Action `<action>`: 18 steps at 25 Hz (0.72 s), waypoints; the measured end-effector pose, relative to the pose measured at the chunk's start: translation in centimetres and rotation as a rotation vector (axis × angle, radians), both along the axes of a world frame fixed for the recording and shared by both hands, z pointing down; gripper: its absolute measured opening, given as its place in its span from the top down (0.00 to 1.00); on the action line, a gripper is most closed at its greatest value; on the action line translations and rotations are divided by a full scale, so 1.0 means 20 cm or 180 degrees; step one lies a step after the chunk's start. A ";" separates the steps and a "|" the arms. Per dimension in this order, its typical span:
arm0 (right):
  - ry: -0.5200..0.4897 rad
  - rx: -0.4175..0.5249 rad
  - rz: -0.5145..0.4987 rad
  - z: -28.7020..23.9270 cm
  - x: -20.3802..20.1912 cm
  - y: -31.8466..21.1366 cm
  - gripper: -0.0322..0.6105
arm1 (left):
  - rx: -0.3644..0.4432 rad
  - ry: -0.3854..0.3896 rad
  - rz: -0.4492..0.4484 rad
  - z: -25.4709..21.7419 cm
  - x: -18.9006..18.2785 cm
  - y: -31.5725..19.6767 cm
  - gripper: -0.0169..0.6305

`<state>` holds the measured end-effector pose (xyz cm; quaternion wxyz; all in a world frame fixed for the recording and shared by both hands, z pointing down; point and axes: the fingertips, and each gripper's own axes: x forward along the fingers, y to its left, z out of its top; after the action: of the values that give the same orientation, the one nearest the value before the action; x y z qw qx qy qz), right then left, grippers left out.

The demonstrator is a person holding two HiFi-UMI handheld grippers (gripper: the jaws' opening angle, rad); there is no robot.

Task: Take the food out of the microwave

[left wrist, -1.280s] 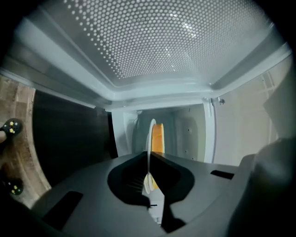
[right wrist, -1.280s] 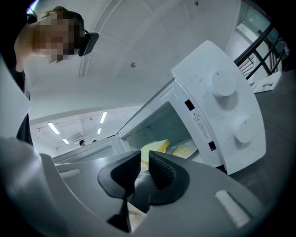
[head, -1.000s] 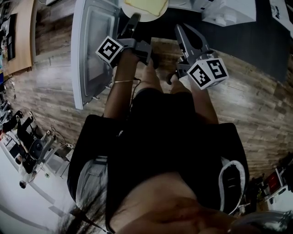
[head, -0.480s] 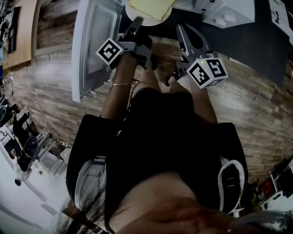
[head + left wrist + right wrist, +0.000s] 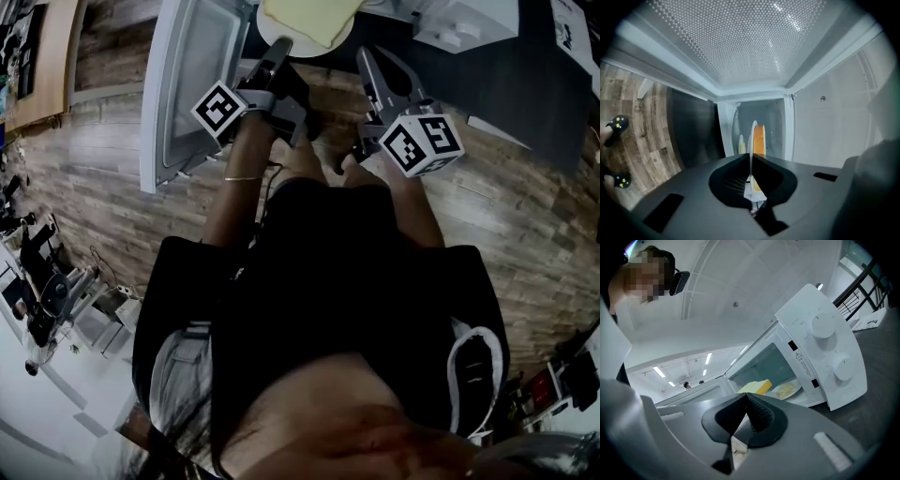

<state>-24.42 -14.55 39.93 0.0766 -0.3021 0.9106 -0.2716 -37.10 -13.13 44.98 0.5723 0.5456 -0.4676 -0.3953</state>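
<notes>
I had the left gripper (image 5: 279,47) clamped on the near rim of a round white plate (image 5: 309,49). In the left gripper view that rim ran edge-on between the two pads. The right gripper (image 5: 367,58) hung just to the right of it with its jaws pressed together on nothing, clear of the plate.

A thick yellow slab of food with an orange edge (image 5: 309,17) lay on the plate, just beyond the left gripper's tips. The plate sat at the open front of the white microwave with two round dials (image 5: 825,348); I could not tell whether it was fully clear of the cavity. In the right gripper view some pale crumbly food (image 5: 786,390) showed on white just right of the slab, perhaps on the same plate.

The white microwave door (image 5: 187,84) stood swung open on the left. The oven rested on a dark grey tabletop (image 5: 525,84) above a wood-plank floor (image 5: 103,178).
</notes>
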 end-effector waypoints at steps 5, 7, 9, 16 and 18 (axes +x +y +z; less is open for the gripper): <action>0.0017 0.0028 0.0000 0.00 0.04 0.01 0.95 | 0.0073 -0.0072 0.0114 -0.04 0.04 0.04 0.96; 0.0044 0.0023 0.0013 0.00 0.06 0.02 0.95 | 0.0087 -0.0043 0.0101 -0.04 0.05 0.05 0.96; 0.0050 0.0019 0.0014 0.00 0.09 0.03 0.95 | 0.0097 -0.0005 0.0097 -0.05 0.08 0.06 0.96; 0.0063 0.0171 -0.0053 -0.04 0.15 0.07 0.95 | 0.0156 0.0018 0.0255 -0.11 0.21 0.12 0.96; 0.0058 0.0171 -0.0045 -0.05 0.17 0.08 0.95 | 0.0164 0.0056 0.0283 -0.13 0.23 0.15 0.96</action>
<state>-21.08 -12.96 38.96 0.0744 -0.2959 0.9203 -0.2449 -32.49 -10.20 42.38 0.5791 0.5769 -0.4275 -0.3861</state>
